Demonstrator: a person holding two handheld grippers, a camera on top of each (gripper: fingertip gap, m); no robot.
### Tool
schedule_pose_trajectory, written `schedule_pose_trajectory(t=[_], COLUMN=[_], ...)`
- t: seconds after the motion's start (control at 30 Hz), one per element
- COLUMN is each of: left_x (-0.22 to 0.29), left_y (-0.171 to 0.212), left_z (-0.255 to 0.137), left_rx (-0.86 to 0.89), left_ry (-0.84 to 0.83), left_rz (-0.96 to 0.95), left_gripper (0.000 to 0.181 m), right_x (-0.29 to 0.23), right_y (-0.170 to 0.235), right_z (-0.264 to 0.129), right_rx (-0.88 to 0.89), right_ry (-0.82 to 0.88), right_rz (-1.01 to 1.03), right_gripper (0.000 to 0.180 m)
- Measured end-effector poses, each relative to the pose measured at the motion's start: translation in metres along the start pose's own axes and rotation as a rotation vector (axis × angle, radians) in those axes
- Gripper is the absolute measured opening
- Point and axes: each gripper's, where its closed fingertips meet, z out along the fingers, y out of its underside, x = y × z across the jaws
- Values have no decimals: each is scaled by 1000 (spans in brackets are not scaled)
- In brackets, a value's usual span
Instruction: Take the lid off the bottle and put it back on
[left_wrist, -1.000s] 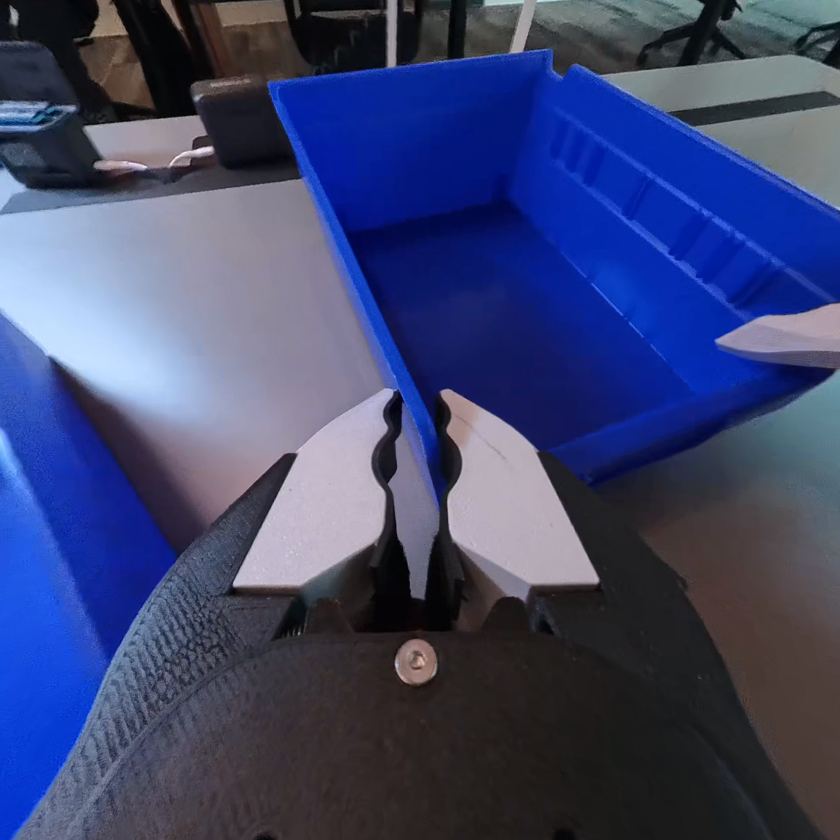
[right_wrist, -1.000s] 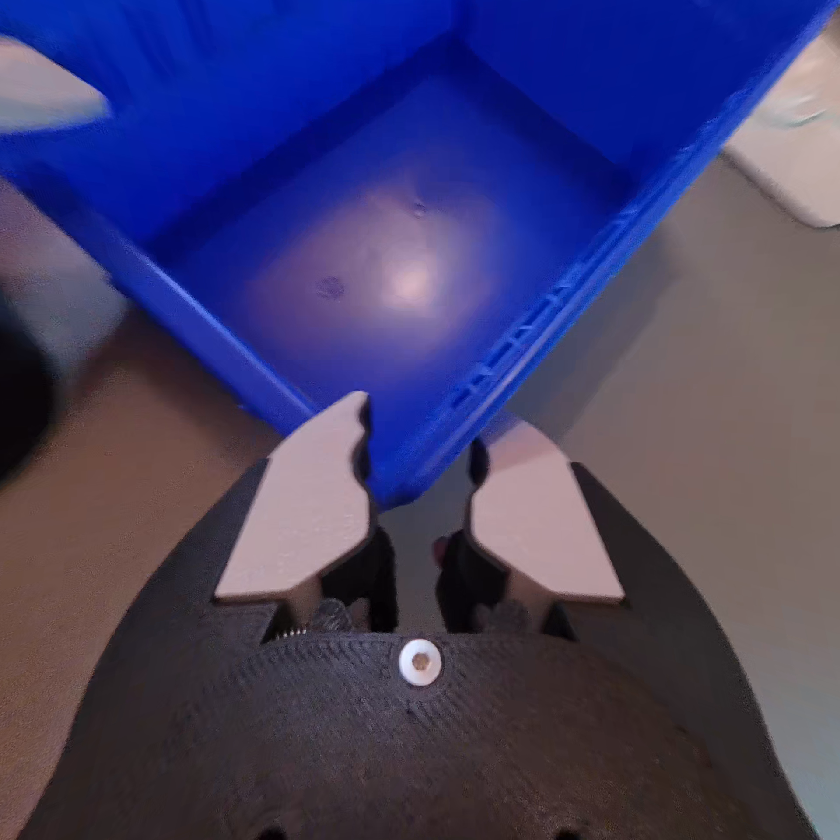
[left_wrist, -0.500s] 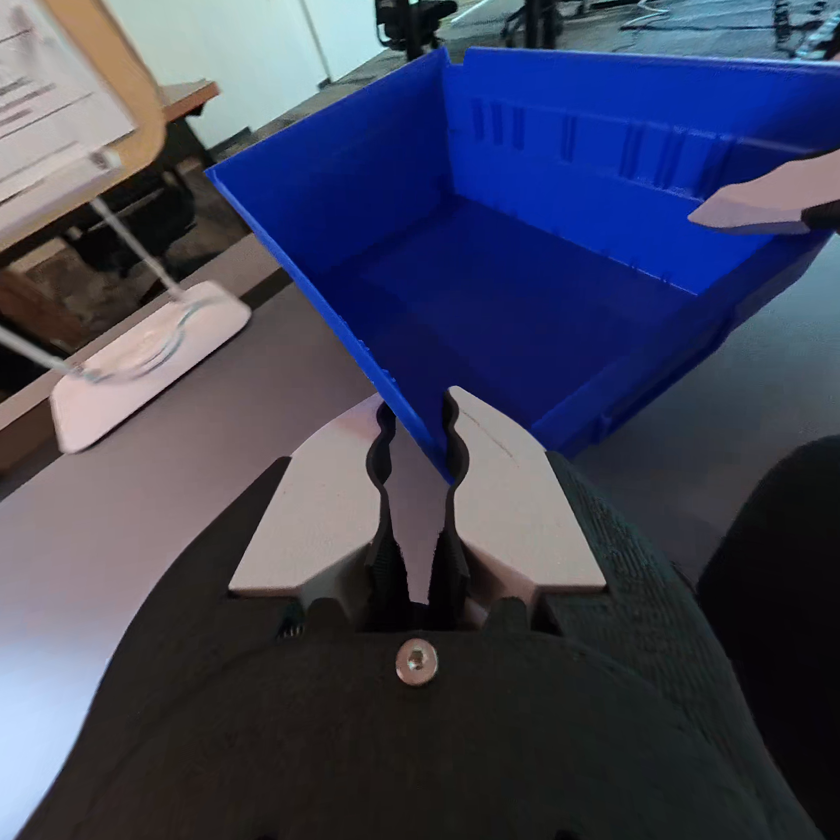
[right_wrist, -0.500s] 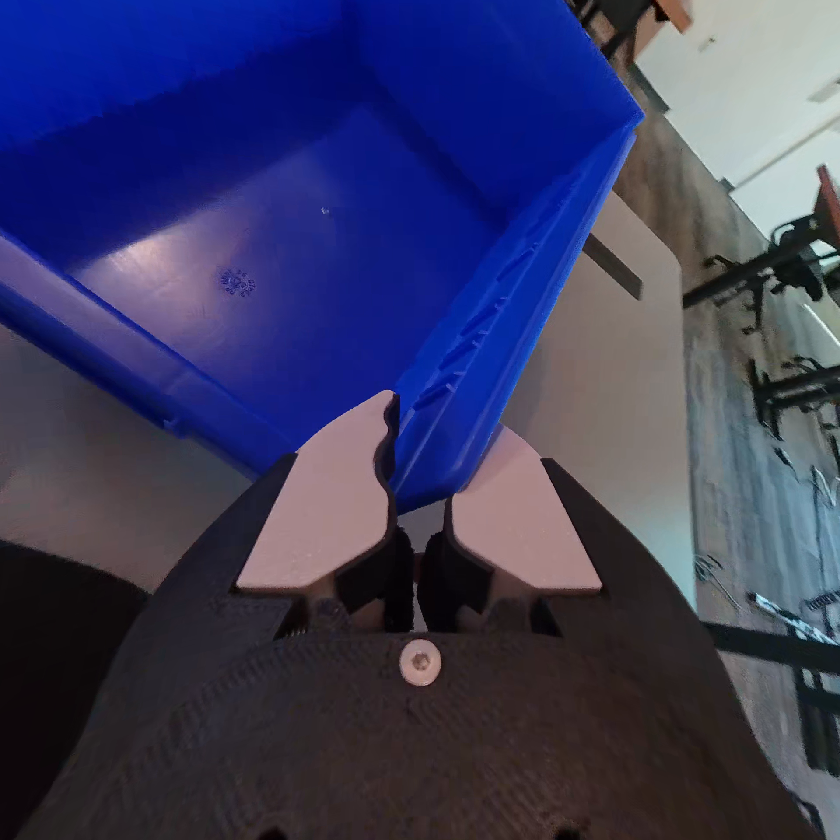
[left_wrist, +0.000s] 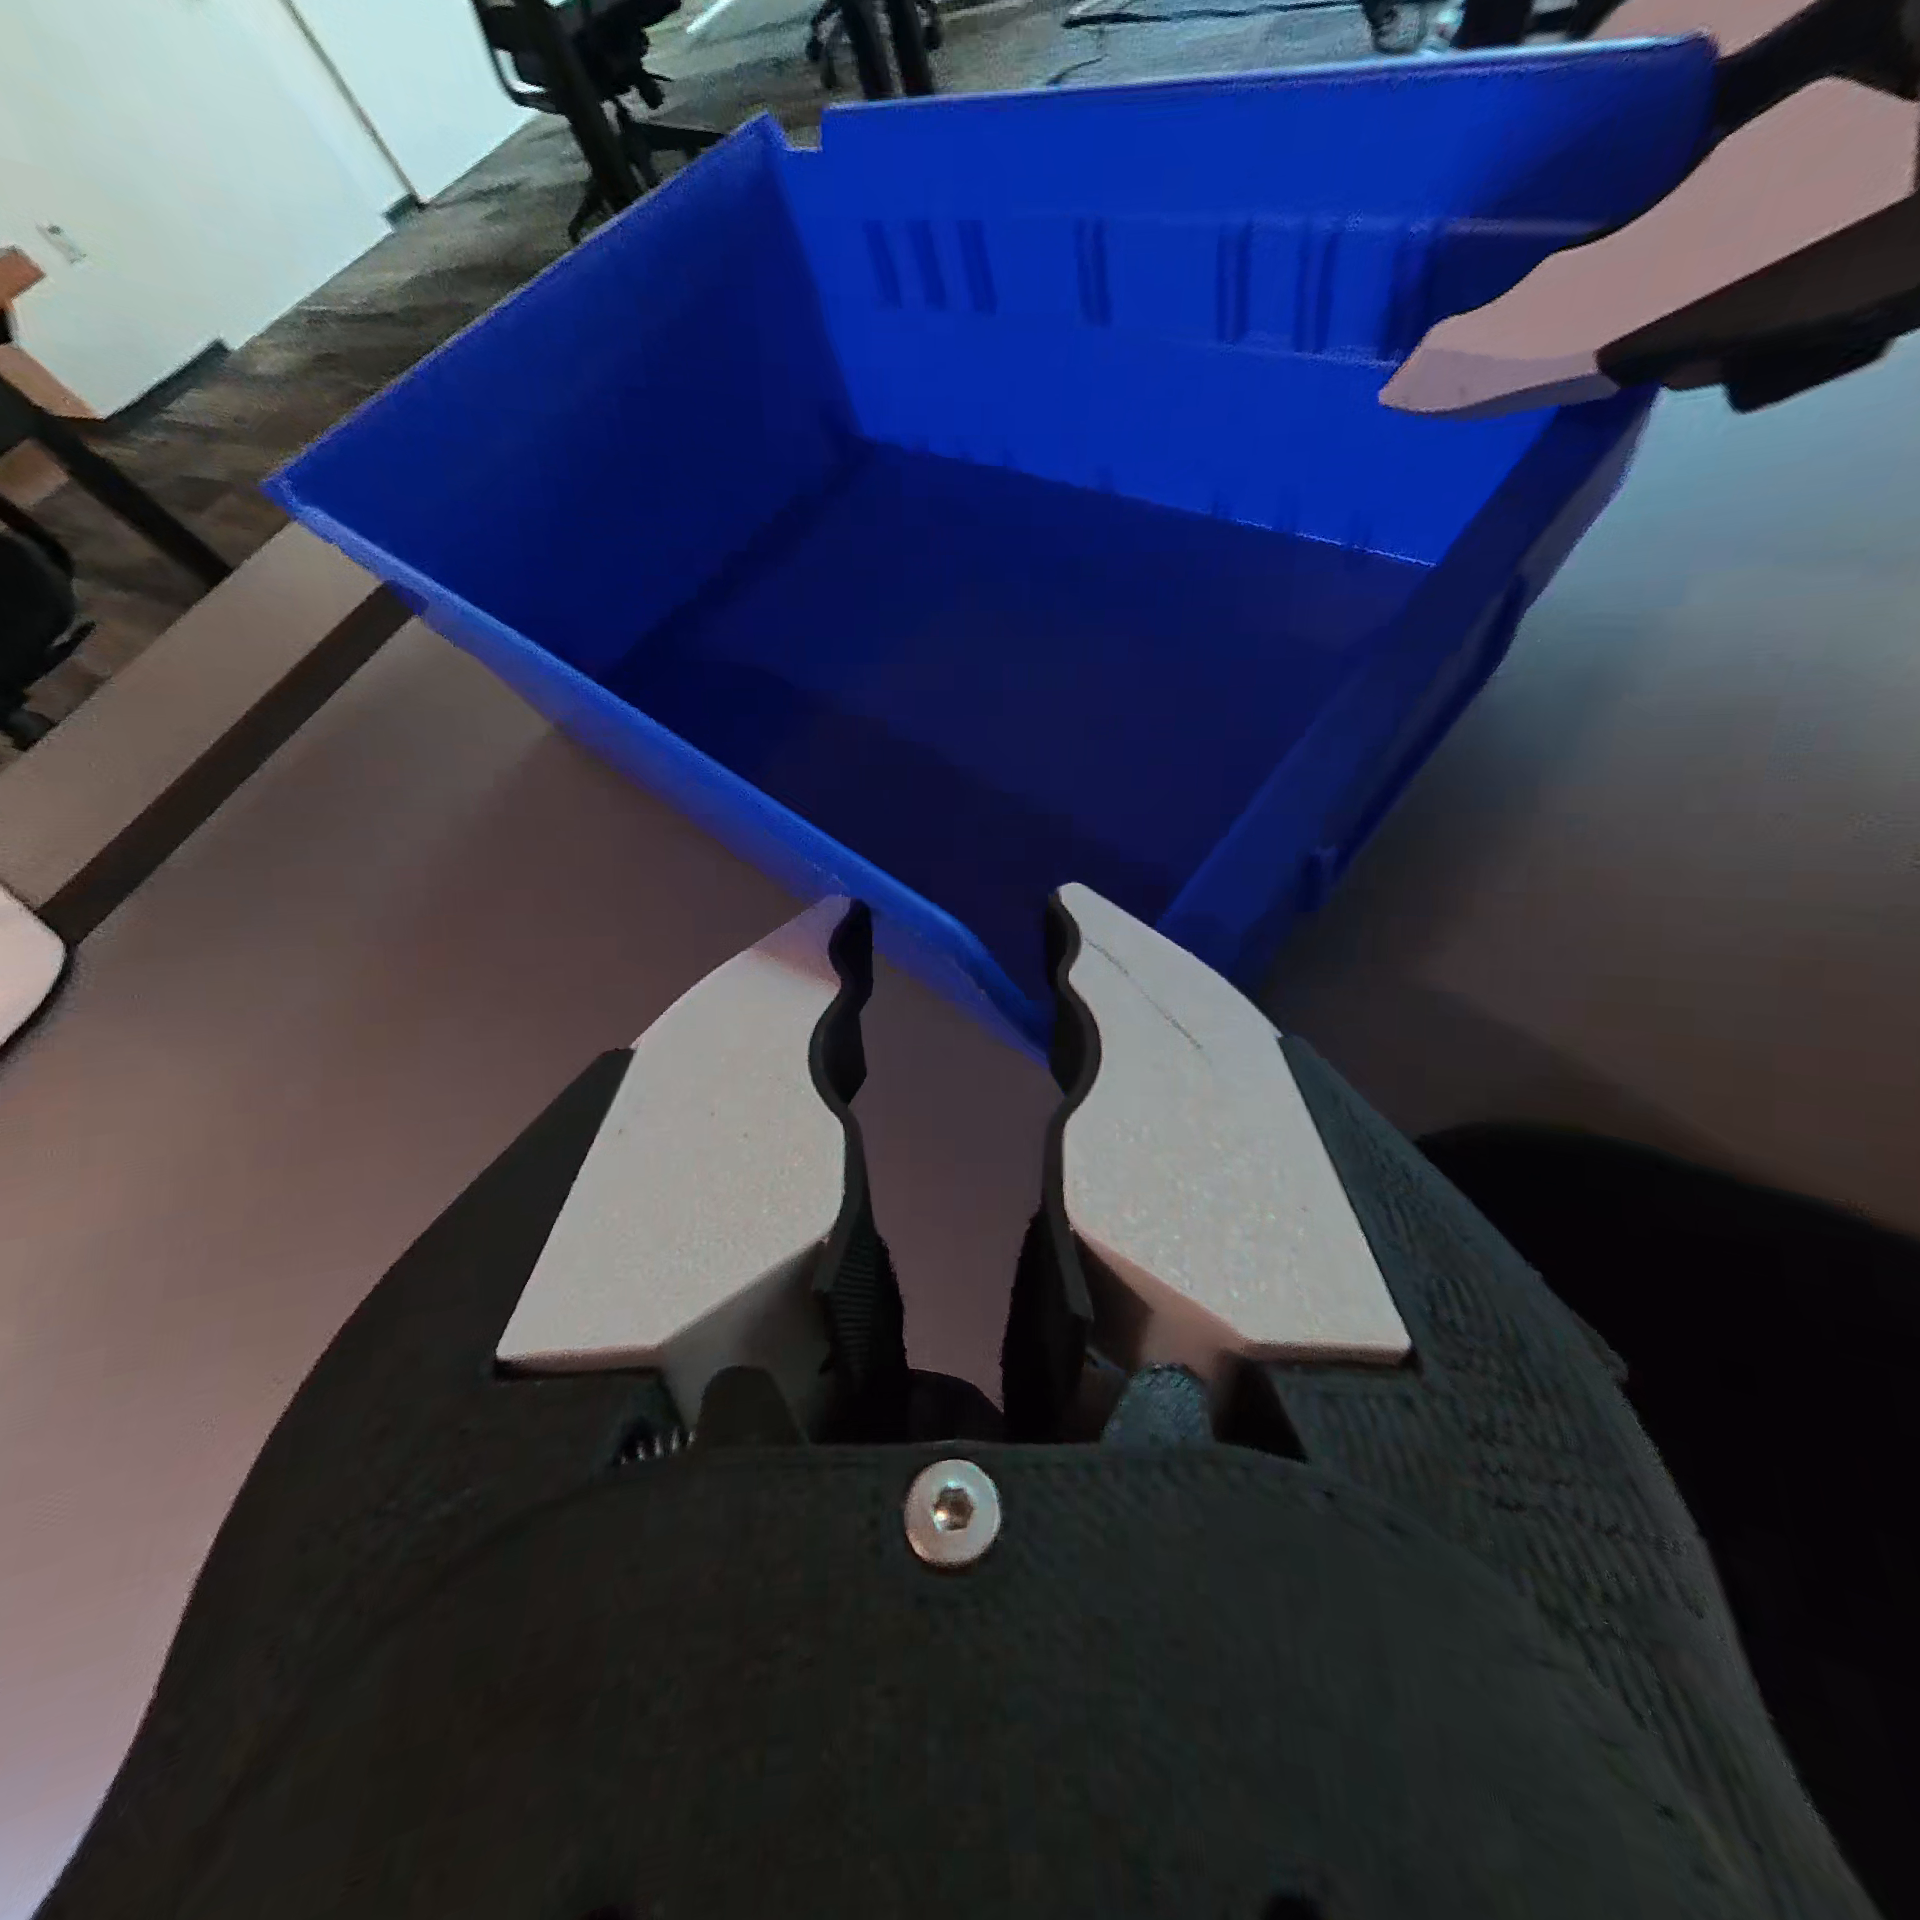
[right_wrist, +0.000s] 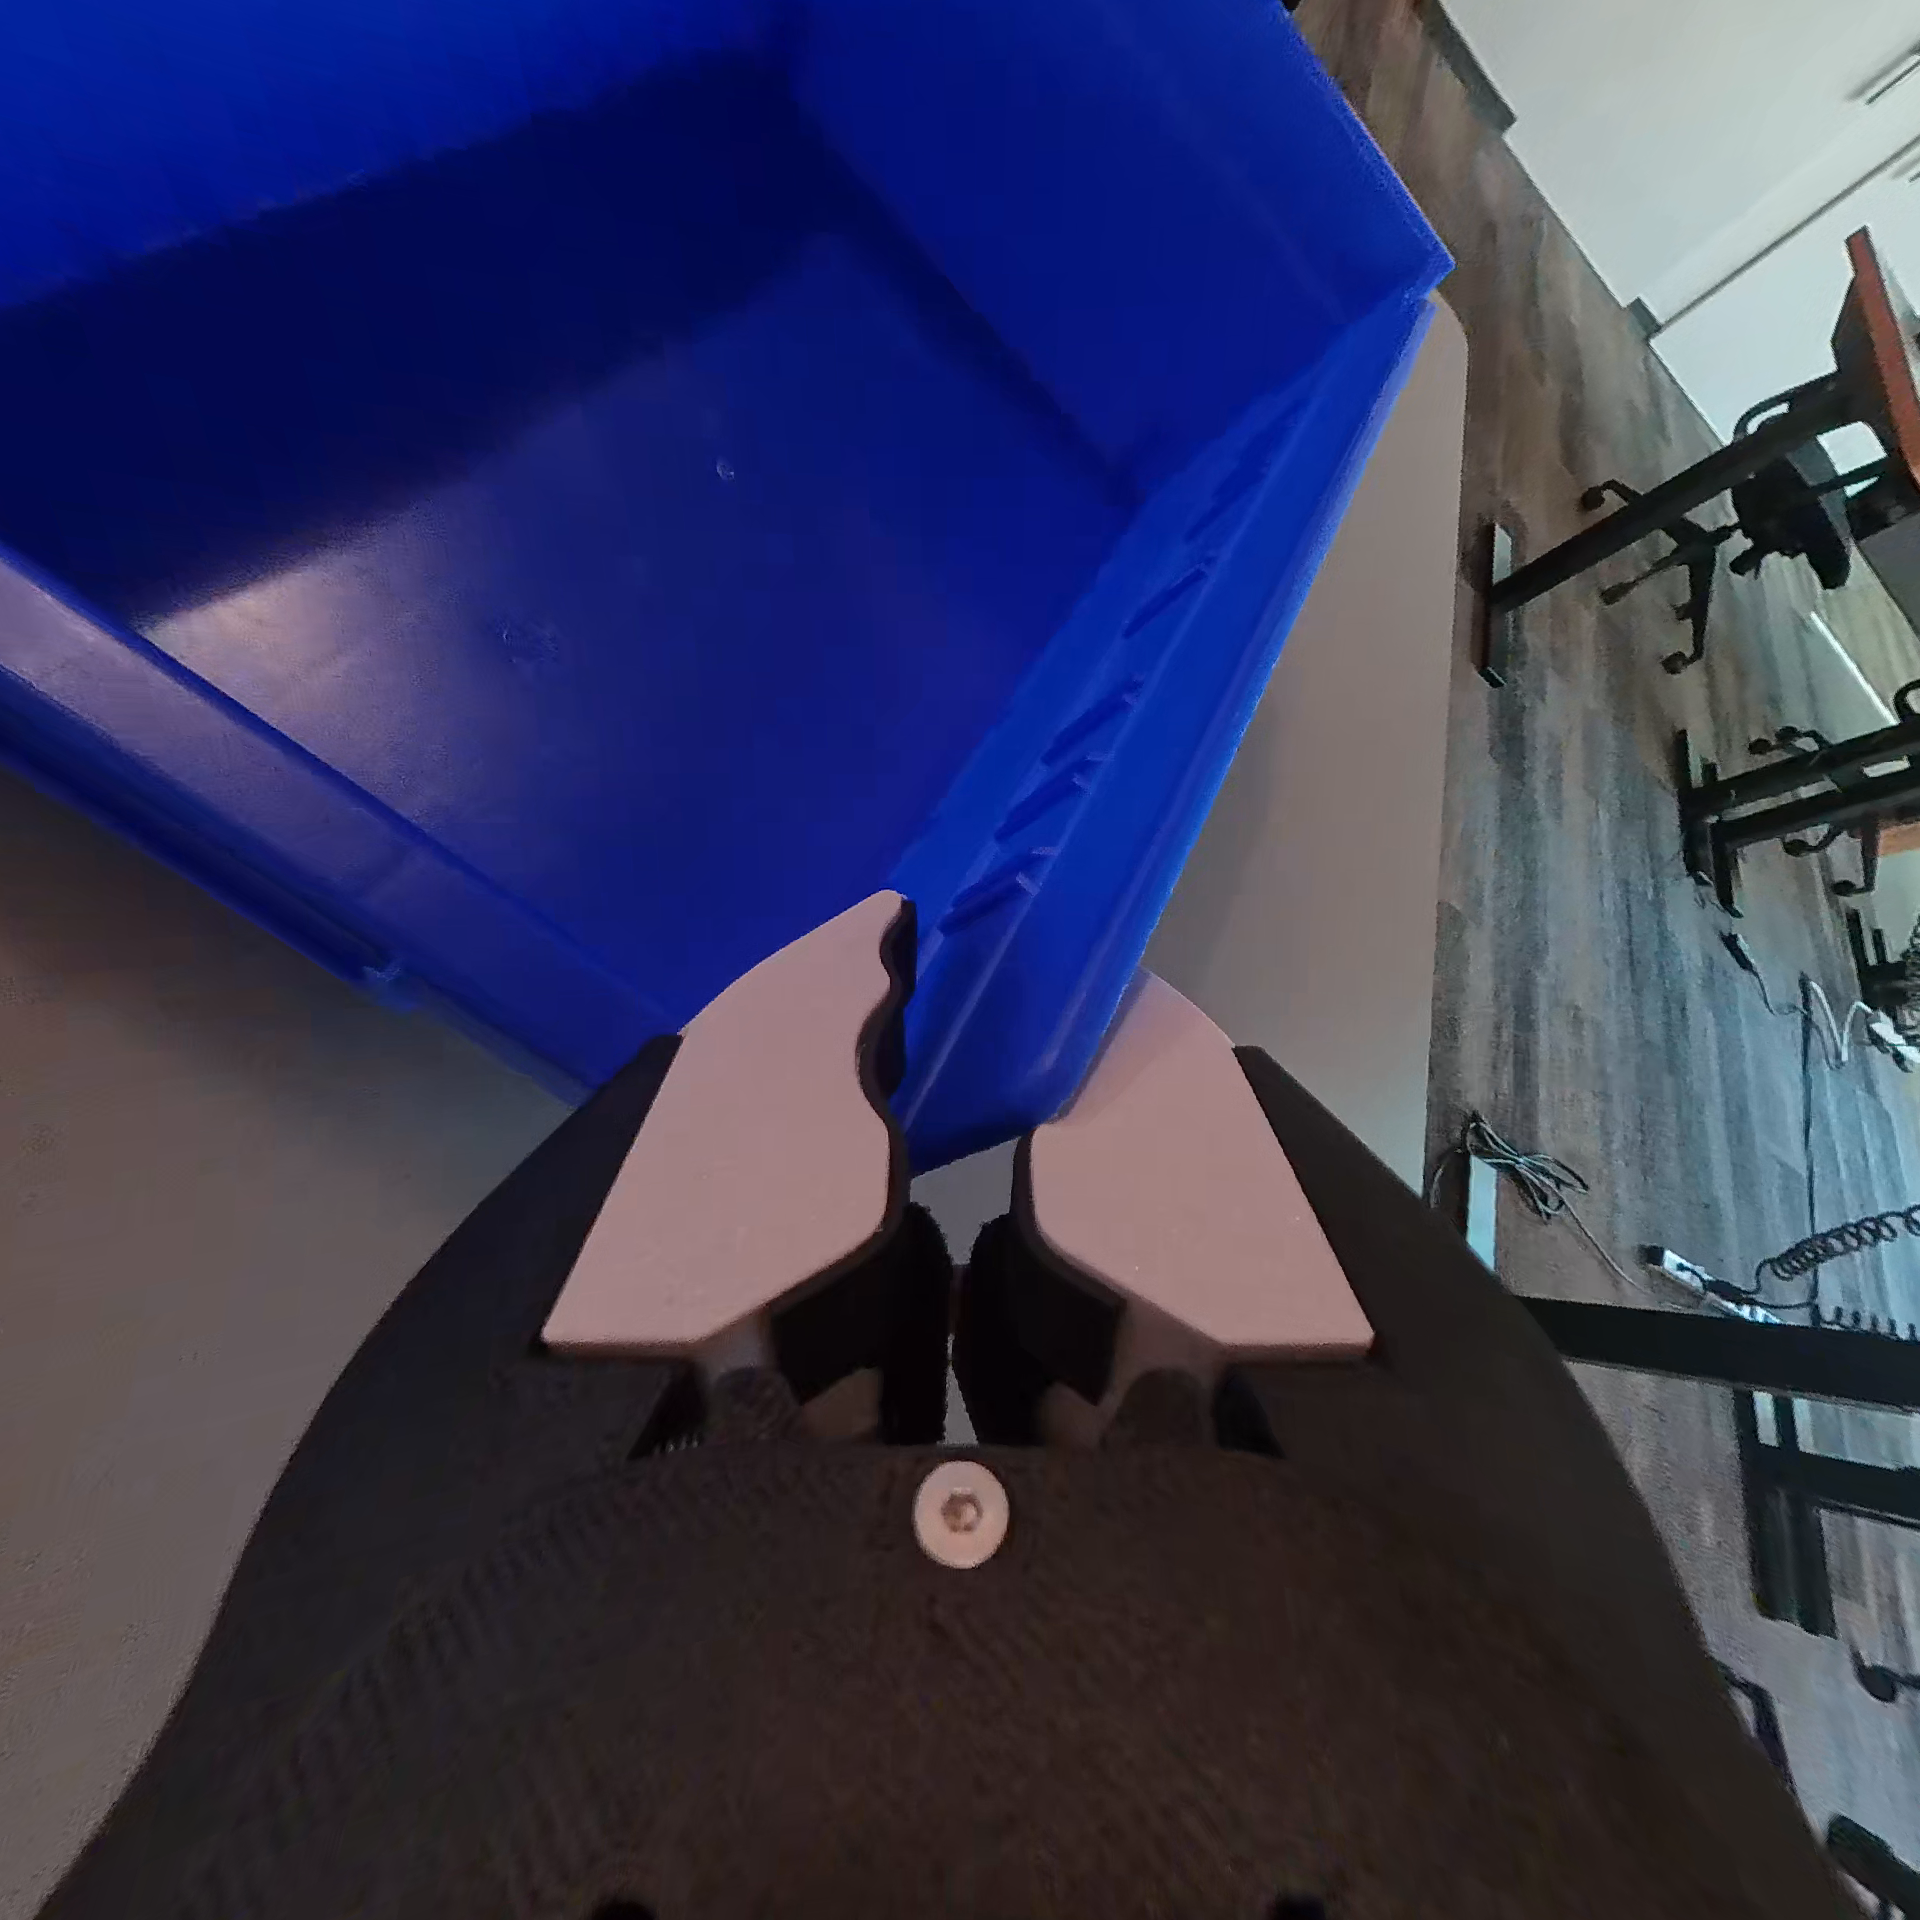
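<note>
No bottle or lid shows in either view. A blue plastic bin (left_wrist: 1039, 644), with nothing inside it, sits on the grey table (left_wrist: 364, 1039). My left gripper (left_wrist: 954, 920) is open, and the bin's near corner lies between its fingers, against the right one. My right gripper (right_wrist: 1023, 997) is shut on the bin's side wall (right_wrist: 1143, 790), one finger inside and one outside. It also shows in the left wrist view (left_wrist: 1507, 353) at the bin's far right corner.
The bin's far end reaches the table edge (right_wrist: 1449, 623), with wood floor, desk legs and office chairs (right_wrist: 1787, 509) beyond. A white flat base (left_wrist: 21, 966) lies at the left edge. A dark shape (left_wrist: 1683, 1403) sits at the lower right.
My left gripper's jaws have opened off the bin's wall. The bin has swung round with both grippers towards the table edge. My right gripper has kept its hold.
</note>
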Motion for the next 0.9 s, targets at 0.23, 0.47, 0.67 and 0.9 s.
schedule_pose_trajectory(t=[0.23, 0.47, 0.67, 0.9], left_x=[34, -27, -128, -262], left_y=[-7, -9, 52, 173], left_z=[-19, -125, -225, -396], left_rx=[25, 296, 272, -125], left_ry=[282, 270, -99, -685], left_rz=[36, -166, -271, -454], left_gripper=[77, 98, 94, 94], right_x=[17, 24, -82, -231], right_y=[9, -103, -232, -307], right_z=[-6, -87, -136, -107], right_rx=[89, 594, 934, 953], right_ry=[-37, -76, -363, -804], right_rz=[115, 261, 112, -36], right_gripper=[31, 99, 107, 111])
